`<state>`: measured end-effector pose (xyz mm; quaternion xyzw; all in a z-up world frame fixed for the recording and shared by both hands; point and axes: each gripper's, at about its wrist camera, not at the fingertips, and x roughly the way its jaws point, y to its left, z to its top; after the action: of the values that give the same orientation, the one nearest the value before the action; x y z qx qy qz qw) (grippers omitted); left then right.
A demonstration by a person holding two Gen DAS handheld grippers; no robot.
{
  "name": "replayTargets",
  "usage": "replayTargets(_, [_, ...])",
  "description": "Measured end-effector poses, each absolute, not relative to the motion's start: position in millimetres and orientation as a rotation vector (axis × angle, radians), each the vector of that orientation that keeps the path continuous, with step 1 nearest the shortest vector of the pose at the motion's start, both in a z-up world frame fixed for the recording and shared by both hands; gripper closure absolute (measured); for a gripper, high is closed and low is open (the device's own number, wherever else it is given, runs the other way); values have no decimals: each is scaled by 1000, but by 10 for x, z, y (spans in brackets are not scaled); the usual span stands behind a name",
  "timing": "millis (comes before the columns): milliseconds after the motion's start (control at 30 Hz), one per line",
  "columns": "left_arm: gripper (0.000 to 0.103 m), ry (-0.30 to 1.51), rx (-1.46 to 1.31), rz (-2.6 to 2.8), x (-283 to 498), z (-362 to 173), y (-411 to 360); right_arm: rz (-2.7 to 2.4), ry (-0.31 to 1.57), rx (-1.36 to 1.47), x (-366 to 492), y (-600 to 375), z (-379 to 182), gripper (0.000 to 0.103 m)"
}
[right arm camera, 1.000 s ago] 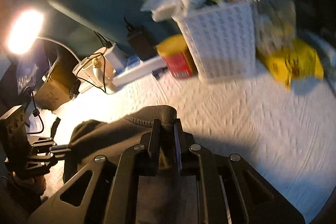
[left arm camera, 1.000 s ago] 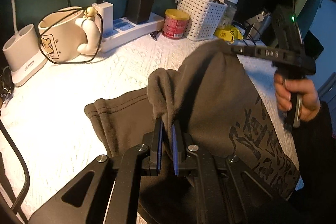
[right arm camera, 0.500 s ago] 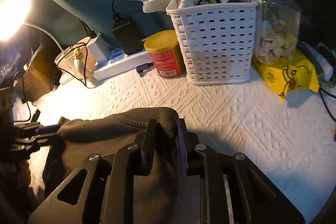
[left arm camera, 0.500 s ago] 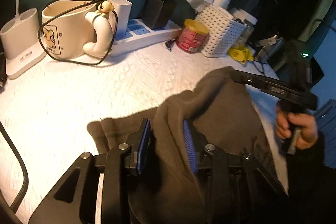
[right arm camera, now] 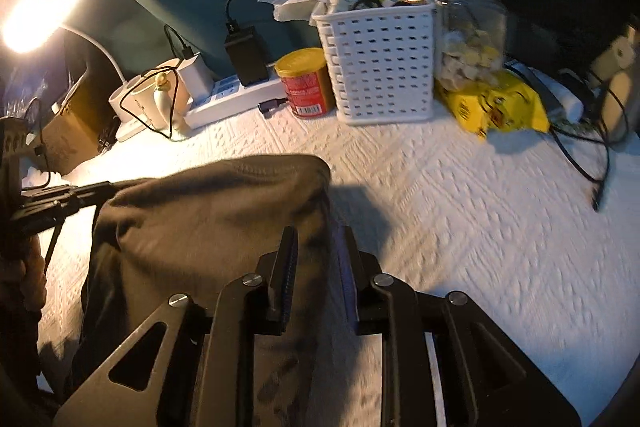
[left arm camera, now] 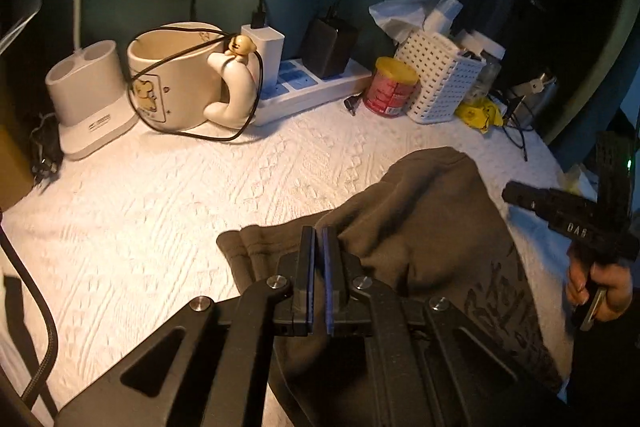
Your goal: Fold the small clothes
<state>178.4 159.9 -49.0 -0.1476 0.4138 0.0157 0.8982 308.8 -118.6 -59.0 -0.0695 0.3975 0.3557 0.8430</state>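
Now that both ends of the dark olive-brown printed garment (left arm camera: 432, 227) have been let go, it lies doubled over on the white textured bedspread (left arm camera: 168, 211), in front of the white perforated basket (left arm camera: 440, 83). My left gripper (left arm camera: 319, 239) has snapped shut again, empty, above the fabric. My right gripper (right arm camera: 316, 247) has backed off part-open, cloth loose between its fingers, so I judge this fold finished.

A white textured worktop (left arm camera: 168, 203) carries a dark grey garment (left arm camera: 432, 239) lying under the left tool (left arm camera: 319, 233). Beyond it, along the back, stand a cream mug (left arm camera: 180, 87), power strip (left arm camera: 312, 91), red can (left arm camera: 390, 93), white basket (left arm camera: 440, 79) and yellow packet (right arm camera: 496, 105).
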Motion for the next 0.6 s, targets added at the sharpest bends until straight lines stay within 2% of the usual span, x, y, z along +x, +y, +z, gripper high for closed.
replayTargets(233, [99,889,-261,-13,1490,-454,1327,739,831,-135,2792,-1416,-544,80])
replayTargets(600, [99,881,-336,-120,937,-431,944,740,822,-125,2327,-1603,-557,80])
